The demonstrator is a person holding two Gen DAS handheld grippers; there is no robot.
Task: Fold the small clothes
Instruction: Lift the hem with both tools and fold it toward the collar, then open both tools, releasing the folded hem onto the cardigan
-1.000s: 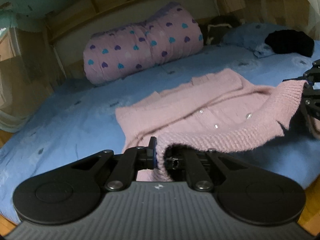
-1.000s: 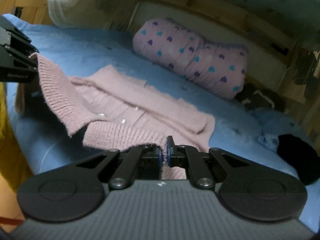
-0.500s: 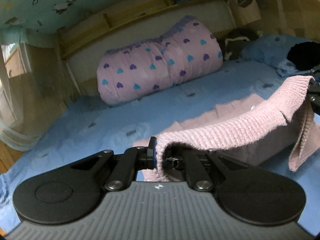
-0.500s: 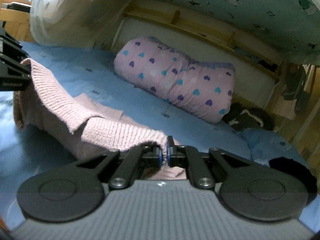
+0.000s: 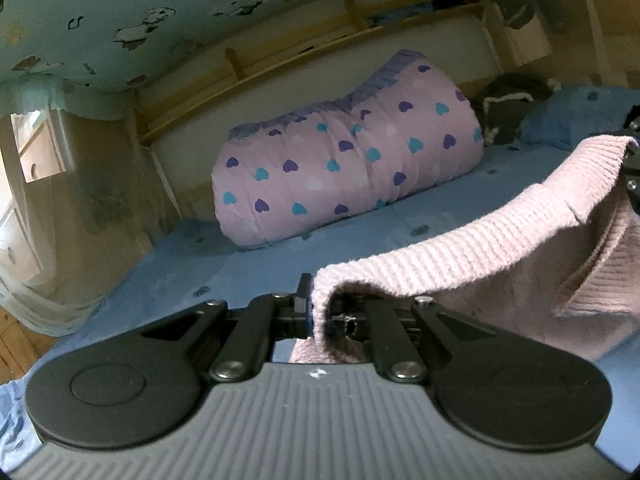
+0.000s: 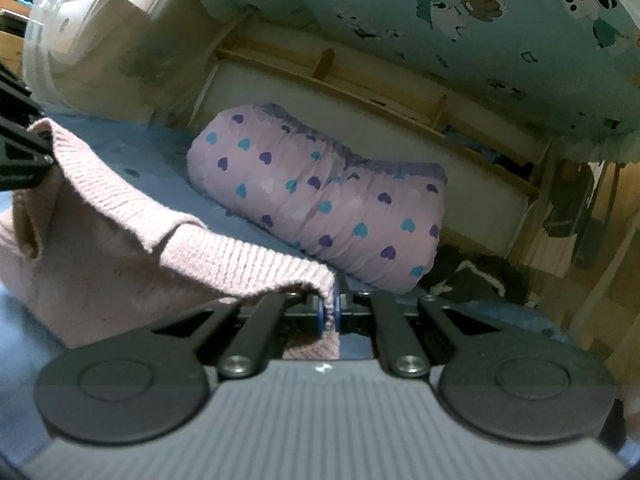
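Observation:
A pink knitted cardigan hangs in the air between my two grippers, its ribbed hem stretched across and the body drooping below. My left gripper is shut on one corner of the hem. My right gripper is shut on the other corner of the cardigan. Each gripper shows at the edge of the other's view, the right gripper at far right and the left gripper at far left. The lower part of the cardigan is hidden behind the gripper bodies.
A blue bed sheet lies below. A rolled pink duvet with hearts lies at the back against the wooden bed frame. Dark clothes and a blue pillow are at the right. A net curtain hangs left.
Both grippers have lifted the cardigan off the bed by its hem and tilted upward. The garment lay flat a second ago and now hangs between them.

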